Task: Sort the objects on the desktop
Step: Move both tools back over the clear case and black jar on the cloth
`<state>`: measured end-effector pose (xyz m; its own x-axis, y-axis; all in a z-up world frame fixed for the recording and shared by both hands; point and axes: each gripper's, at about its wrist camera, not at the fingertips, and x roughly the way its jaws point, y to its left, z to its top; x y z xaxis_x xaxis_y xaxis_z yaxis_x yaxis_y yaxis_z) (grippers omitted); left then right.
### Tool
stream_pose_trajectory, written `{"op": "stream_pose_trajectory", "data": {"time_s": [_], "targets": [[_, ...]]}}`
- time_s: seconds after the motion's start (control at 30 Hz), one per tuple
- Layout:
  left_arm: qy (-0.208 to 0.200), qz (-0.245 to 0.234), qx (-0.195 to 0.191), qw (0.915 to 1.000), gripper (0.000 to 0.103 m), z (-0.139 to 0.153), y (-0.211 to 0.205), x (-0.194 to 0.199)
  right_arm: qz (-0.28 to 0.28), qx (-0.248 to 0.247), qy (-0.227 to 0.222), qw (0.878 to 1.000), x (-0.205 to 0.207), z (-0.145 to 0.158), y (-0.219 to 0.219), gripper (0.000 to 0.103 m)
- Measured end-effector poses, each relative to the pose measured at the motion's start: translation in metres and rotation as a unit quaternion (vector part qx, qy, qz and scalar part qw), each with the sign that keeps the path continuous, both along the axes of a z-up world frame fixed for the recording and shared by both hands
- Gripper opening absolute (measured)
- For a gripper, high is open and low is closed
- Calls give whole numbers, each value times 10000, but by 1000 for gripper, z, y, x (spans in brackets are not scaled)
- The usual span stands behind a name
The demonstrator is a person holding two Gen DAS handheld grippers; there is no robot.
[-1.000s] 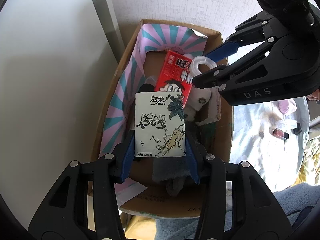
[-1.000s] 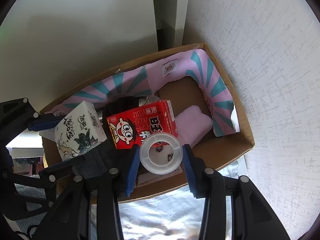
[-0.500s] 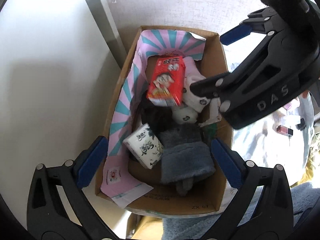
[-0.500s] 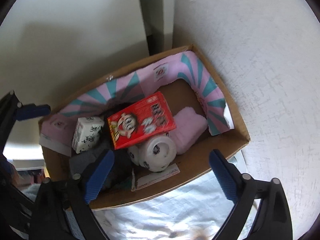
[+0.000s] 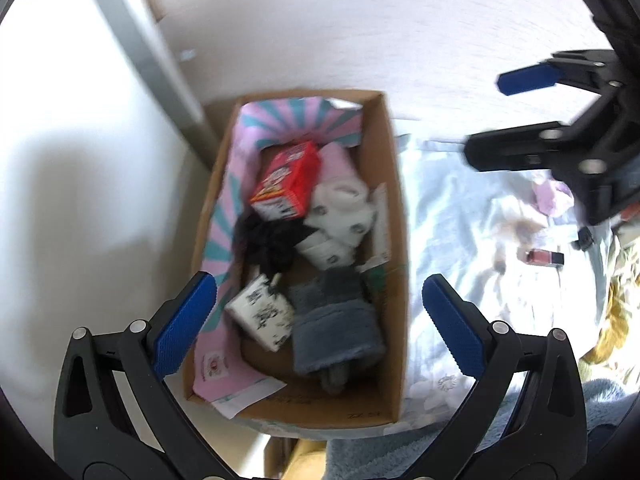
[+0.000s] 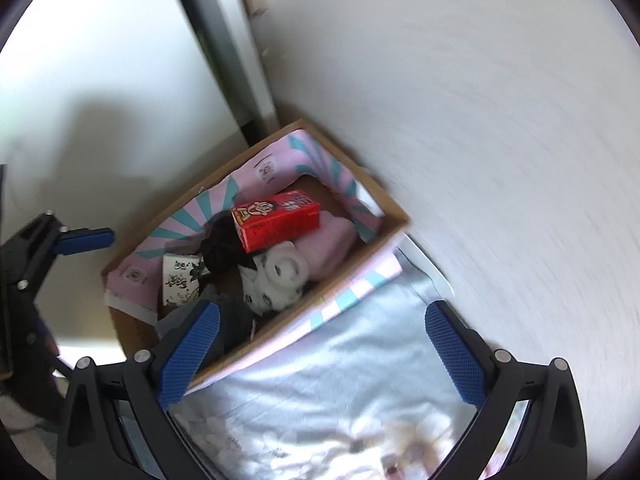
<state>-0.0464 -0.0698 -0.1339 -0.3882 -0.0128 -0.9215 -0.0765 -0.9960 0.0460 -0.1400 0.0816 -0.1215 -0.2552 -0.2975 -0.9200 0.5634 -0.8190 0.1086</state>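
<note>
Both tongs spread wide, empty, above cardboard box (image 5: pixel 394 216)

Red carton (image 5: pixel 289 181), tissue pack (image 5: pixel 262 316), tape roll (image 6: pixel 285 265) inside cardboard box (image 5: pixel 394 208).

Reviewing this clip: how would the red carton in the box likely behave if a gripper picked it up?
The red carton has flat faces and crisp edges, so it probably stays stiff between pads and won't roll. It lies tilted on soft items in the cardboard box, so a push may tip or slide it. Its glossy print hints at a somewhat slippery surface.
</note>
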Motion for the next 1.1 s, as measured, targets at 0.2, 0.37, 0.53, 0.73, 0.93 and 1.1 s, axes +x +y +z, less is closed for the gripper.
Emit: {"op": "stream_pose_trajectory", "data": {"time_s": [0.2, 0.37, 0.53, 0.73, 0.93, 1.1], "targets": [[-24, -528, 119, 9985, 103, 0, 40, -8, -725, -86, -14, 9973, 26, 7, 81, 103], [-28, -957, 276, 9950, 103, -6, 79, -12, -1570, 315, -57, 9871, 51, 4, 153, 103], [-137, -1485, 377, 9881, 103, -17, 125, -15, -2342, 471, -78, 9710, 83, 0, 219, 103], [-292, -2031, 498, 9775, 103, -30, 178, -26, -2844, 709, -182, 9559, 124, -14, 272, 103], [-334, -2790, 546, 9581, 102, -42, 232, -29, -2981, 795, -300, 9508, 164, -39, 296, 103], [-241, -3433, 452, 9378, 96, -60, 275, -23, -2809, 756, -303, 9563, 184, -62, 307, 103]]}}
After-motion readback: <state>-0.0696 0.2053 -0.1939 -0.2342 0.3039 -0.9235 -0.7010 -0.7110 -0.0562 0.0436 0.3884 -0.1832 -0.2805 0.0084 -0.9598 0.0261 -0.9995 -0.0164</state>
